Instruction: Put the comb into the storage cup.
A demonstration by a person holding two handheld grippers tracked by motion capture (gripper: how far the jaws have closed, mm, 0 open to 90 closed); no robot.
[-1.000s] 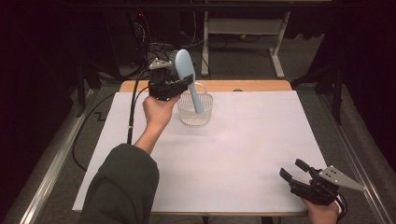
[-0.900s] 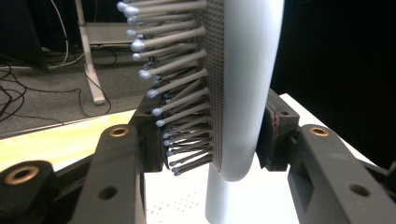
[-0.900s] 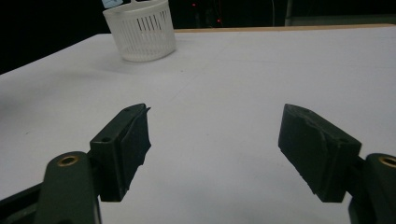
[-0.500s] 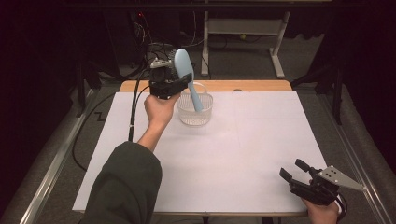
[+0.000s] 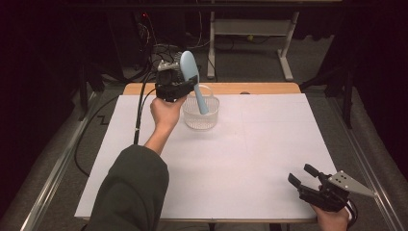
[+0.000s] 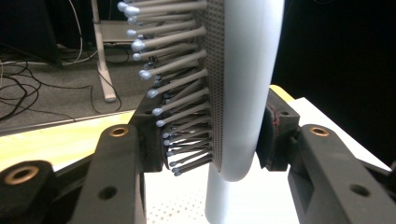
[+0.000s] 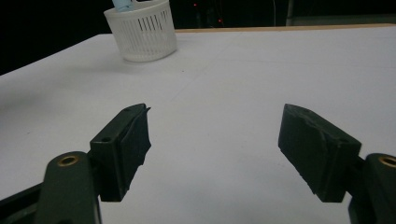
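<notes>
White-covered table [image 5: 250, 159], wooden far edge; dark room, desk frame [image 5: 250, 29] behind. Left gripper [image 5: 185, 85] raised at far left, jaws clamped on pale blue hairbrush [image 5: 192, 79], handle down inside white slotted basket [image 5: 200, 113]. Right gripper [image 5: 304, 177] at near right corner, jaws apart, empty.

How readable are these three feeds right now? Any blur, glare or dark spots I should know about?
High view: white table cover evenly lit, surroundings nearly black. Left gripper view: hairbrush very close, bristles slightly soft, right background black. Right gripper view: fingers soft, basket cropped at the top edge, no glare.
</notes>
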